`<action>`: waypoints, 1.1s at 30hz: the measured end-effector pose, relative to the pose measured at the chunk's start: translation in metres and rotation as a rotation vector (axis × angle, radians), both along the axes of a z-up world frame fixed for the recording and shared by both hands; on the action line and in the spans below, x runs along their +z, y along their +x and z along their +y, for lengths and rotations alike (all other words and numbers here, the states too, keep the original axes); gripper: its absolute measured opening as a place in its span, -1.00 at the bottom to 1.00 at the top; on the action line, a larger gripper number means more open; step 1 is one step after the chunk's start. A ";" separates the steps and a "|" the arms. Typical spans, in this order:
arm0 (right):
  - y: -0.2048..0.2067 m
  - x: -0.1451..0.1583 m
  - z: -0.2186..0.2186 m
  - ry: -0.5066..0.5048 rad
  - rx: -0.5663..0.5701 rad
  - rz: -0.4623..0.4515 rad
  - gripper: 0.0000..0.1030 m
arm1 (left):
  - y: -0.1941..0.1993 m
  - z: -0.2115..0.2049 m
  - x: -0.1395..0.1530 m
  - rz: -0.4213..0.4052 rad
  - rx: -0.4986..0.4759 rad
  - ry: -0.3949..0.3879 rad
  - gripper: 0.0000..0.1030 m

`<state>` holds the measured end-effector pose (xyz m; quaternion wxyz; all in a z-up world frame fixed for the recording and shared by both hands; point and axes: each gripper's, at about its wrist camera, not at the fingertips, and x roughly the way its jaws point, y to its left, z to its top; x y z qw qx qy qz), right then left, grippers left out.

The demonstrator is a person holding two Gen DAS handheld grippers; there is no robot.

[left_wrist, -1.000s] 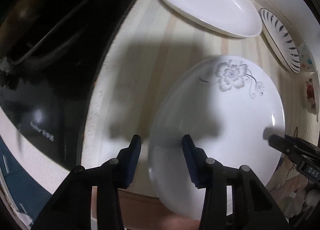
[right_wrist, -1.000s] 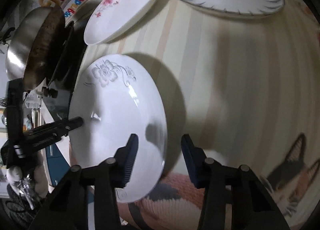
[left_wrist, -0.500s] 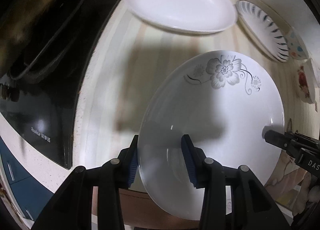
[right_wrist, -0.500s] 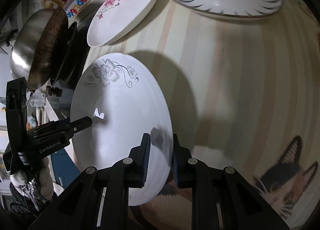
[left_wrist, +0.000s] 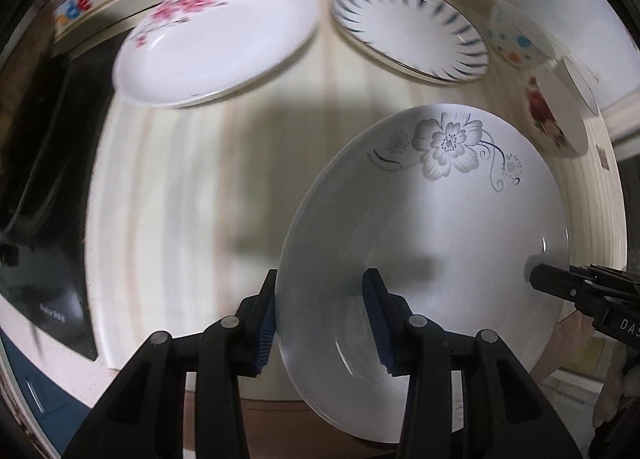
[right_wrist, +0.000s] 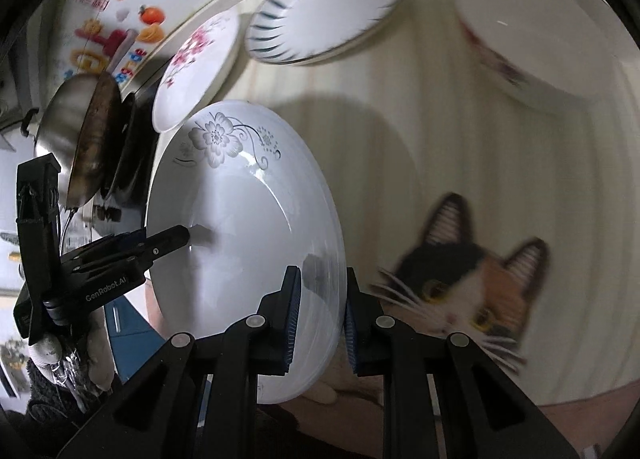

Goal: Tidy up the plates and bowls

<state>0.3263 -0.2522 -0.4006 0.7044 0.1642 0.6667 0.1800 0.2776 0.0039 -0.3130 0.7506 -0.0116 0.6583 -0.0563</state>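
Grey-flowered plate (left_wrist: 452,219) tilted above the striped surface (left_wrist: 192,187), your left hand-held gripper (left_wrist: 320,319) clamped on its near rim, your right hand-held gripper (right_wrist: 320,313) clamped on the opposite rim, pink-flowered plate (left_wrist: 212,43) and blue-striped plate (left_wrist: 408,33) lying beyond.

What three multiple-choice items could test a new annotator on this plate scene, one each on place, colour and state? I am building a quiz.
1. Where does the striped plate lie?
A. right of the pink-flower plate
B. on the stove
C. under the held plate

2. What colour is the flower on the held plate?
A. pink
B. grey
C. orange

3. How is the held plate gripped?
A. left gripper only
B. right gripper only
C. both, on opposite rims

Answers: A, the left wrist view shows them side by side; B, a grey bloom near its rim; C, each view shows pads on the rim and the other gripper opposite.
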 end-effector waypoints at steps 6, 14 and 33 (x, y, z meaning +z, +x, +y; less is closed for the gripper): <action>-0.011 -0.014 -0.032 -0.010 -0.052 0.019 -0.58 | 0.003 -0.019 -0.009 0.015 -0.045 0.011 -0.25; -0.011 -0.028 -0.049 -0.007 -0.074 0.032 -0.58 | 0.009 -0.031 -0.023 0.035 -0.051 0.025 -0.25; -0.004 -0.039 -0.048 -0.008 -0.090 0.048 -0.56 | 0.026 -0.064 -0.057 0.045 -0.053 0.046 -0.25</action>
